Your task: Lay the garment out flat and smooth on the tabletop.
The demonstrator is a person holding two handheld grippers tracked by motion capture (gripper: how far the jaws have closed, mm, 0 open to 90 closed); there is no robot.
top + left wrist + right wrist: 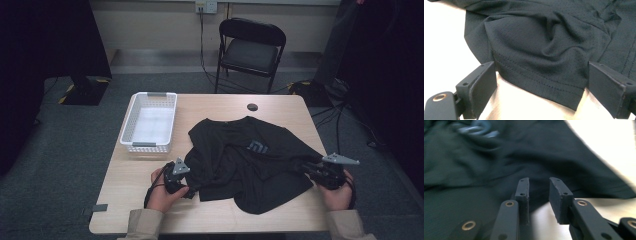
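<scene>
Crumpled black mesh T-shirt (250, 160) on our pale wooden table (210, 212).
Left gripper (541, 85) released around its hem; right gripper (539, 195), at three o'clock, parted, grasping nothing.

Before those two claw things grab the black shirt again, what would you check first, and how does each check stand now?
1. Left gripper jaws wide apart: ok.
2. Hem of the black T-shirt lies between the left jaws, unpinched: ok.
3. Right gripper jaws parted with a narrow gap, nothing gripped: ok.
4. Shirt edge inside the right jaws: not ok, the cloth lies just beyond the tips.
5. Shirt flat on the table: not ok, it is bunched.
6. White basket apart from the shirt: ok.
</scene>
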